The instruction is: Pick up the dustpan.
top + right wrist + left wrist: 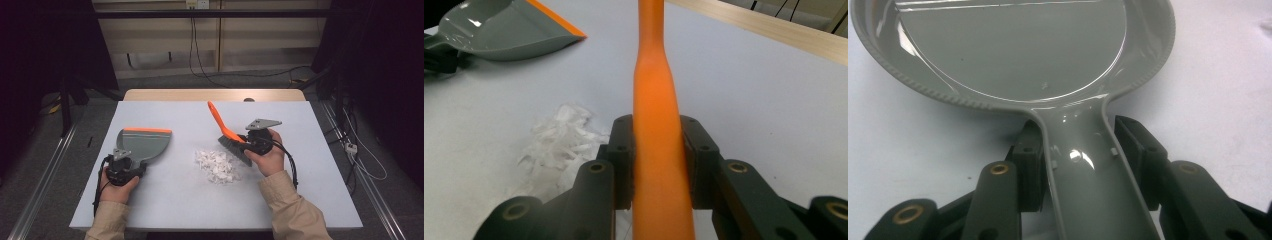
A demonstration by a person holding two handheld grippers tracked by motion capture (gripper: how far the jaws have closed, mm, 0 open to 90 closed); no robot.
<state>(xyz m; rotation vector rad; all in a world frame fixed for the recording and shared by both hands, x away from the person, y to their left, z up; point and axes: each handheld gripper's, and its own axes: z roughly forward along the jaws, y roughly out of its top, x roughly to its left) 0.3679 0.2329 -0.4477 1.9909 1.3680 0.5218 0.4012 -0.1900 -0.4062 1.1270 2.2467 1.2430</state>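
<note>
White table [310,190]: hand-held grippers grip dustpan [145,144] and brush [227,134]

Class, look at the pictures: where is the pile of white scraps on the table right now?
In the high view the white scraps lie near the table's middle, just left of the brush bristles and right of the grey dustpan.

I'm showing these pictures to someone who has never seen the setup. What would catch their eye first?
Probably the bright orange handle of the brush, clamped in the right gripper right of the table's middle, bristles down beside a heap of white scraps. Next, the grey dustpan with its orange lip, lying on the pale table at the left, its handle between the jaws of the left gripper.
</note>
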